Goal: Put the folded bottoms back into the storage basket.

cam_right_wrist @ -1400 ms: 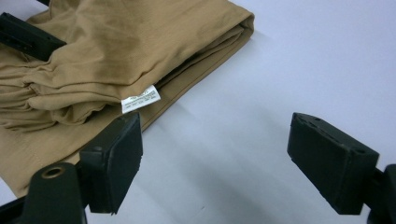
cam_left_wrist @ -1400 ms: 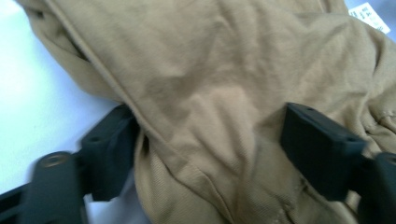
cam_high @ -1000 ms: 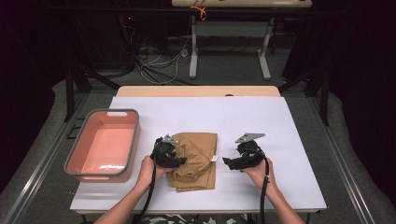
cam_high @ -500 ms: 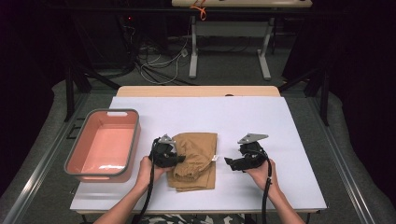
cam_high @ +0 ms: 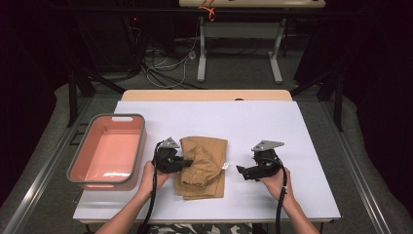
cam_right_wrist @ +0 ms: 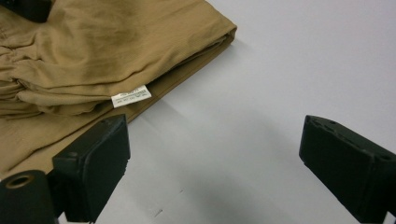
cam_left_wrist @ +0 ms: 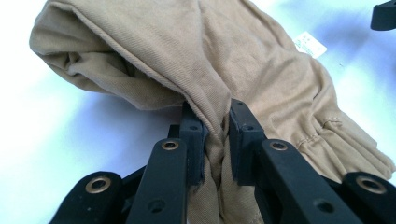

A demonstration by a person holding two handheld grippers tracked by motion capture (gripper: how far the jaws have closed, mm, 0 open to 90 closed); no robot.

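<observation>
We carry two black grippers, the left gripper (cam_high: 184,163) and the right gripper (cam_high: 242,170), each topped by a grey three-cornered plate and trailing a black cable past bare forearms. Up close, our left fingers (cam_left_wrist: 194,140) are flat black blocks on arms with brass-ringed holes; our right fingers (cam_right_wrist: 95,163) are broad, matte, square-edged pads.

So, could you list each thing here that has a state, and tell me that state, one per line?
Left tongs: shut on a fold of the tan garment.
Right tongs: open, holding nothing, over the bare table beside the garment.
Tan garment: folded, lying on the table, pinched at its left edge.
White label: sticking out from the garment's edge.
Pink tub: upright, empty.
White table: bearing garment and tub.
</observation>
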